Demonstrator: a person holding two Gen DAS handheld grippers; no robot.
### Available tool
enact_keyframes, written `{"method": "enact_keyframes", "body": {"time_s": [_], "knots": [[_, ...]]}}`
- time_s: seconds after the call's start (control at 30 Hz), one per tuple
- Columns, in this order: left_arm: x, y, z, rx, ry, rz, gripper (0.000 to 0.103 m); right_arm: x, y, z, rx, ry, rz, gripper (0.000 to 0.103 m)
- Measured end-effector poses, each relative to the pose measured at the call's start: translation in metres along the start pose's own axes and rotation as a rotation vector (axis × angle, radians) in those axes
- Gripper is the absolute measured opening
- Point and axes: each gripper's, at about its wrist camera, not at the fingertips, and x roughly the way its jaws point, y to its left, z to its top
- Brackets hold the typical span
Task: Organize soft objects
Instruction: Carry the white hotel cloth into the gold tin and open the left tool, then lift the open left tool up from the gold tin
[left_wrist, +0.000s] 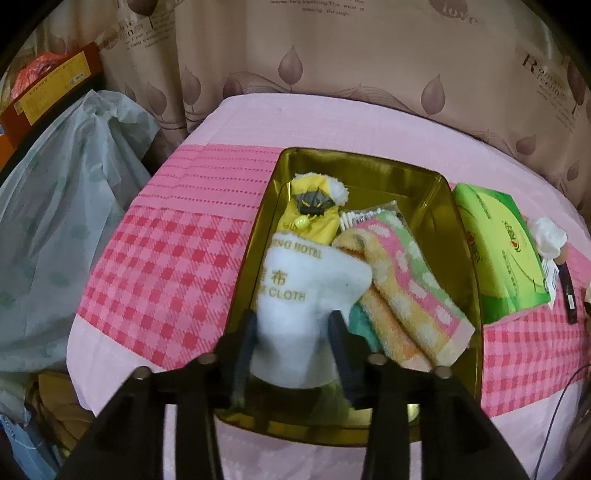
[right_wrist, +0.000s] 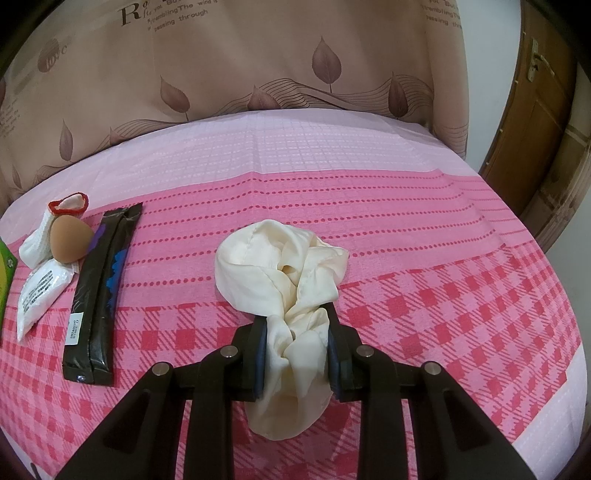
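Observation:
My left gripper is shut on a white hotel cloth and holds it inside a gold tin box. The box also holds a yellow plush toy, a pack of cotton swabs and a folded striped towel. My right gripper is shut on a crumpled cream silk scarf that lies on the pink checked tablecloth.
A green tissue pack lies right of the box. A white glove, a brown egg-shaped sponge, a white sachet and a black pouch lie at the left in the right wrist view. A plastic bag hangs left of the table.

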Motion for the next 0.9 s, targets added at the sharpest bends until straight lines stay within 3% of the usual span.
{"method": "enact_keyframes", "body": {"time_s": [0.27, 0.57, 0.9], "knots": [[-0.005, 0.004, -0.007, -0.011, 0.003, 0.008, 0.049, 0.000, -0.002, 0.000, -0.002, 0.000, -0.001, 0.026], [-0.038, 0.013, -0.011, -0.020, -0.073, 0.023, 0.050, 0.000, 0.000, 0.000, -0.001, 0.000, -0.002, 0.026], [-0.047, -0.015, -0.016, -0.010, -0.136, 0.028, 0.050, 0.000, 0.000, 0.000, 0.003, 0.001, 0.003, 0.026]]}}
